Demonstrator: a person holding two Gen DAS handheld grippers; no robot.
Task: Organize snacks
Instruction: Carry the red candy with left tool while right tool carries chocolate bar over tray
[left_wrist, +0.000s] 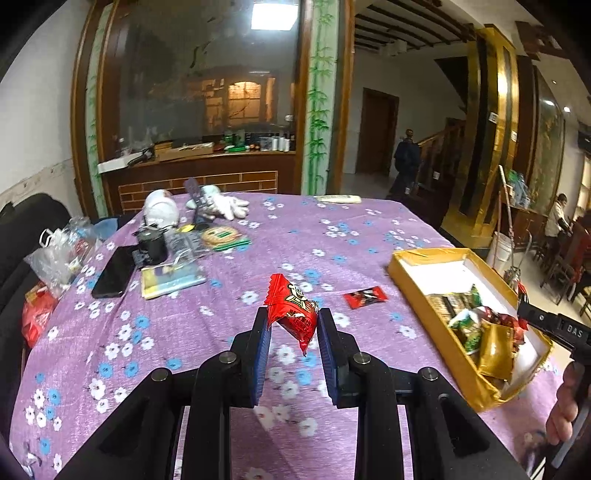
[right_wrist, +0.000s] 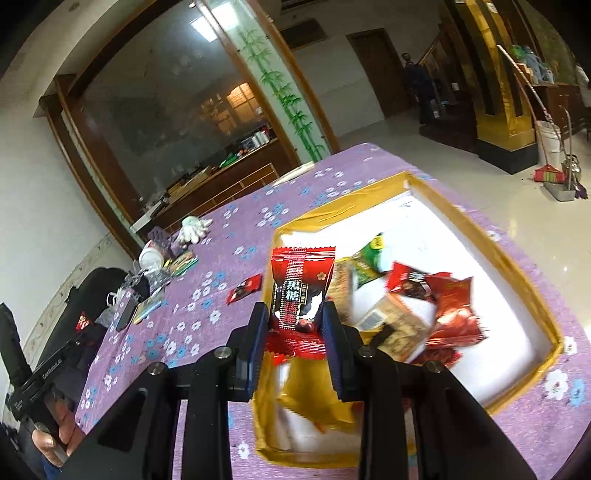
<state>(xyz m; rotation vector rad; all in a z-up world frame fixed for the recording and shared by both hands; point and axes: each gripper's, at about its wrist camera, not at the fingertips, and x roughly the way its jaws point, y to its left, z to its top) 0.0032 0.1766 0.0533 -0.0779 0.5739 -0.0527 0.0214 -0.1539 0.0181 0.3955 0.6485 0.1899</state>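
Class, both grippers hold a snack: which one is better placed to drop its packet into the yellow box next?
Right. The right gripper holds its red-and-black packet over the yellow box; the left gripper is over the tablecloth.

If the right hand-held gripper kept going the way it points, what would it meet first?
Probably the snacks piled in the yellow box, likely the beige packet; depth is unclear. It is shut on a red-and-black candy.

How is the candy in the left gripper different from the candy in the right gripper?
The left gripper pinches a plain red candy packet with a cartoon face, tilted over the purple tablecloth. The right gripper pinches a red-and-black candy packet with white writing, upright over the yellow box. The left packet looks puffier; the right one looks flatter and longer. Both have crimped ends and are gripped around the middle.
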